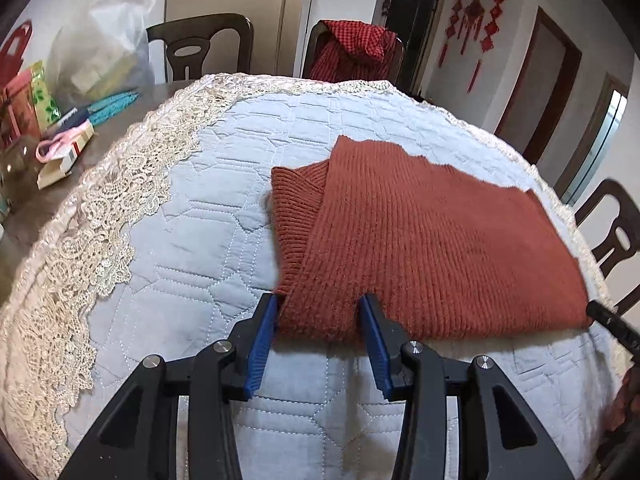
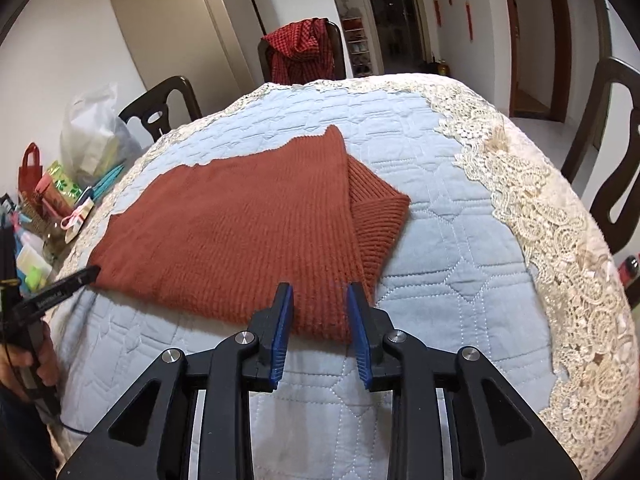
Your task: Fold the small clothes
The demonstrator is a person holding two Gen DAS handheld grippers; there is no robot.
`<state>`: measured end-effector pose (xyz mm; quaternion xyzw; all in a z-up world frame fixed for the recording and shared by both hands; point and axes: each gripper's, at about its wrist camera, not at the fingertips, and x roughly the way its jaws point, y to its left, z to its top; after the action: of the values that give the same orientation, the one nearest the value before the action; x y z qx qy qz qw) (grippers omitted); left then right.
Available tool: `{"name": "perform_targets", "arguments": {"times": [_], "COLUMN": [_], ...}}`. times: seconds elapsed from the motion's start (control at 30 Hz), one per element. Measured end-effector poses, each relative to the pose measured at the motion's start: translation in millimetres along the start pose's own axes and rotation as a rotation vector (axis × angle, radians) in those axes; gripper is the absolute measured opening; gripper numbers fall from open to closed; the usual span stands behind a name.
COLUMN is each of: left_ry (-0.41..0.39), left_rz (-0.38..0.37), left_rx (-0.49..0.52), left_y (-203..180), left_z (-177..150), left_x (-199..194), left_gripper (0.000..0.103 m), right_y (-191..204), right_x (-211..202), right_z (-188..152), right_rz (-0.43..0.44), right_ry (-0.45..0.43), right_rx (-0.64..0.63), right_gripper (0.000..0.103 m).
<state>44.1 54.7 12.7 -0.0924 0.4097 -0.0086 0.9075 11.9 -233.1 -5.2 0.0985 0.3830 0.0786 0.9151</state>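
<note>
My left gripper (image 1: 320, 312), jaws parted around the near left corner of the rust knit garment (image 1: 420, 232) lying mid-frame on the quilted table (image 1: 192, 240), mirrors my right gripper (image 2: 320, 300), likewise parted astride the right corner, seemingly to fold it.

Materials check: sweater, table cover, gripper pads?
Sweater: rust-red ribbed knit, looks like wool or acrylic, slightly fuzzy. Table cover: pale blue quilted fabric, stitched in polygons, with cream lace trim. Pads: blue, finely ridged, probably rubber or plastic.
</note>
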Motion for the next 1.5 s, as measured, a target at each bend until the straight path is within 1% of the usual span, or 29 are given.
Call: {"name": "perform_targets", "arguments": {"times": [0.17, 0.23, 0.27, 0.3, 0.43, 0.47, 0.53, 0.6, 0.67, 0.73, 0.8, 0.97, 1.07, 1.1, 1.13, 1.17, 1.2, 1.23, 1.27, 1.33, 1.5], "left_ry": [-0.011, -0.039, -0.056, -0.075, -0.104, -0.101, -0.068, -0.032, -0.042, -0.038, -0.032, -0.005, 0.027, 0.041, 0.053, 0.058, 0.055, 0.053, 0.052, 0.047, 0.030], "left_rz": [-0.003, 0.002, 0.000, -0.005, -0.040, -0.047, -0.064, -0.055, -0.047, -0.060, -0.080, -0.147, -0.187, -0.202, -0.215, -0.225, -0.227, -0.226, -0.229, -0.242, -0.262], "left_rx": [-0.015, -0.017, -0.015, -0.011, 0.000, 0.010, 0.023, 0.039, 0.059, 0.052, 0.035, -0.044, -0.110, -0.131, -0.150, -0.164, -0.172, -0.180, -0.191, -0.221, -0.307], "left_y": [1.4, 1.4, 0.9, -0.1, -4.4, -7.3, -11.4, -13.8, -16.6, -15.3, -10.7, 6.7, 15.9, 18.3, 20.0, 20.8, 20.9, 21.3, 21.4, 22.9, 30.2], "left_z": [-0.4, 1.9, 4.2, 7.6, 20.5, 21.3, 19.2, 13.6, 10.4, 10.5, 9.1, -2.5, -12.7, -15.7, -18.5, -20.1, -20.1, -18.3, -15.7, -10.7, -7.2], "left_x": [-5.4, -11.3, -14.3, -17.4, -17.0, -14.7, -5.2, 5.4, 4.1, 1.8, -1.9, -14.7, -18.1, -17.6, -16.4, -14.9, -13.7, -12.3, -9.9, -5.0, 2.5], "left_gripper": [0.045, 0.044, 0.039, 0.038, 0.038, 0.038, 0.037, 0.035, 0.035, 0.035, 0.035, 0.035, 0.035, 0.036, 0.037, 0.039, 0.039, 0.039, 0.040, 0.044, 0.044], "right_y": [-1.4, -1.4, -1.2, -1.4, 0.8, 2.2, 4.5, 2.0, -4.0, -6.6, -11.0, -20.9, -24.9, -26.1, -26.0, -25.2, -24.0, -23.4, -22.6, -23.0, -36.2], "right_x": [-6.3, -10.6, -12.8, -14.5, -13.4, -11.2, -3.9, 5.4, 7.2, 5.7, 3.0, -15.5, -21.4, -21.2, -19.3, -16.8, -15.4, -15.6, -14.5, -12.4, 0.3], "right_z": [2.3, 3.1, 3.8, 4.8, 10.6, 11.2, 10.4, 7.9, 7.6, 8.1, 7.5, -1.3, -10.8, -16.1, -19.9, -24.0, -28.0, -27.0, -26.1, -21.0, -11.3], "right_rz": [0.004, 0.007, 0.005, 0.003, 0.008, 0.006, -0.004, -0.013, 0.001, -0.011, -0.030, 0.041, 0.081, 0.108, 0.131, 0.153, 0.180, 0.188, 0.191, 0.199, 0.263], "right_ry": [-0.019, -0.034, -0.043, -0.051, -0.069, -0.065, -0.045, -0.006, 0.000, 0.003, 0.007, -0.006, 0.017, 0.036, 0.055, 0.075, 0.076, 0.060, 0.062, 0.060, 0.054], "right_rx": [0.022, 0.026, 0.026, 0.026, 0.025, 0.019, 0.012, 0.019, 0.047, 0.053, 0.068, 0.127, 0.163, 0.183, 0.194, 0.204, 0.210, 0.208, 0.207, 0.222, 0.347], "right_gripper": [0.028, 0.028, 0.028, 0.028, 0.028, 0.028, 0.028, 0.028, 0.026, 0.024, 0.024, 0.026, 0.028, 0.030, 0.033, 0.040, 0.043, 0.048, 0.050, 0.050, 0.050]}}
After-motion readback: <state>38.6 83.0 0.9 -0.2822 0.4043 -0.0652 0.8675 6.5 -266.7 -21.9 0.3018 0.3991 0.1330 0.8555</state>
